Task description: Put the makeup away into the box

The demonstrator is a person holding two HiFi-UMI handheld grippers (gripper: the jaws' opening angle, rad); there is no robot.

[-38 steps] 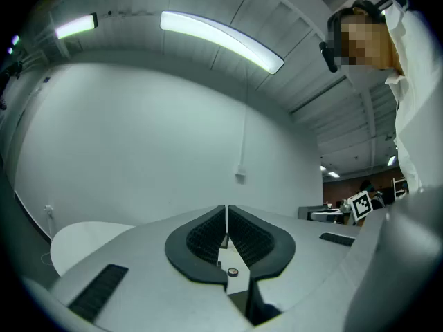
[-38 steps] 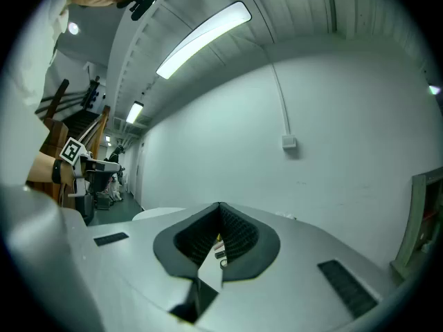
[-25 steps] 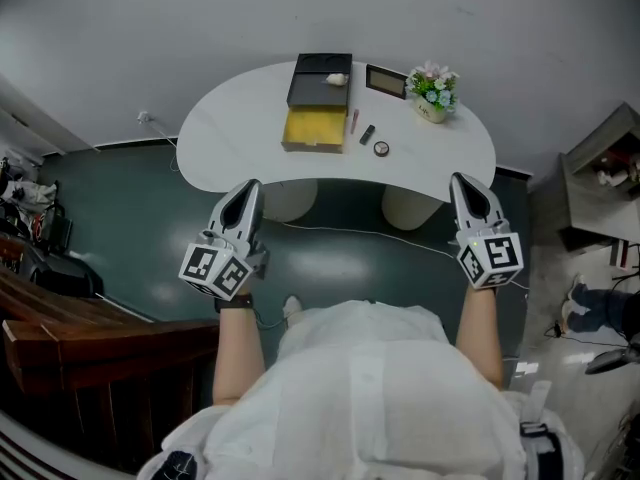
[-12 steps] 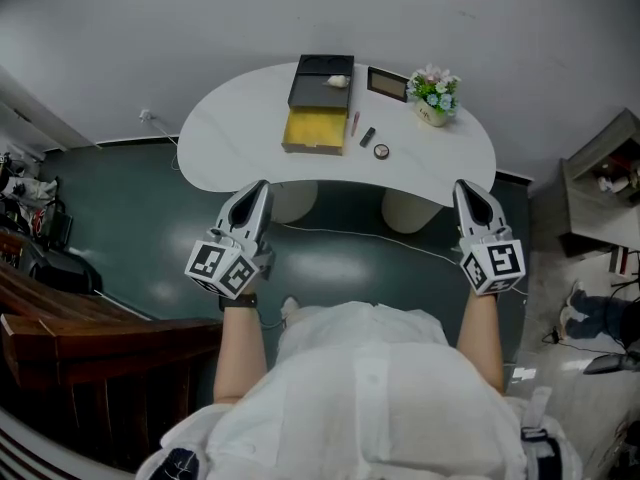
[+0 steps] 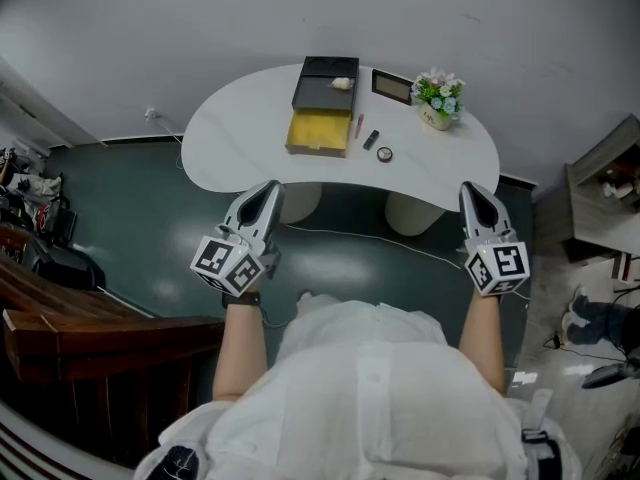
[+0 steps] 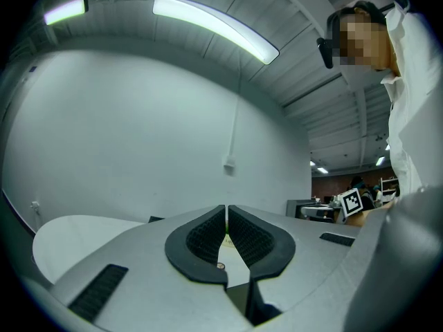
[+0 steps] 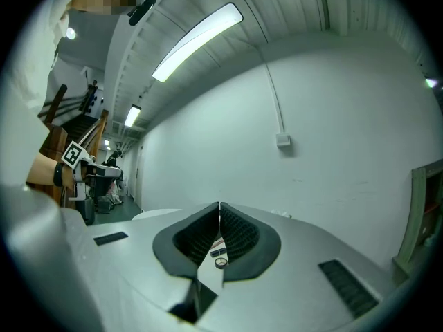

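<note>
On the white table (image 5: 230,138) lies an open box (image 5: 320,116), its black half at the back and its yellow half in front. Right of the box lie a thin pink pencil (image 5: 358,124), a dark lipstick tube (image 5: 370,139) and a round compact (image 5: 384,154). A small white item (image 5: 342,83) rests in the black half. My left gripper (image 5: 268,196) and my right gripper (image 5: 470,194) hover before the table's front edge, both shut and holding nothing. Through the right gripper (image 7: 219,213) view's jaws I see the compact (image 7: 220,262) and the tube (image 7: 217,252). The left gripper (image 6: 226,216) faces the wall.
A dark framed panel (image 5: 391,87) and a small flower pot (image 5: 437,98) stand at the table's back right. A white cable (image 5: 400,243) runs across the green floor under the table. A wooden bench (image 5: 90,328) is at the left, and shelves (image 5: 610,168) at the right.
My left gripper has drifted a little to the right, closer to the table's front edge. The right gripper has stayed put. Both stay shut.
</note>
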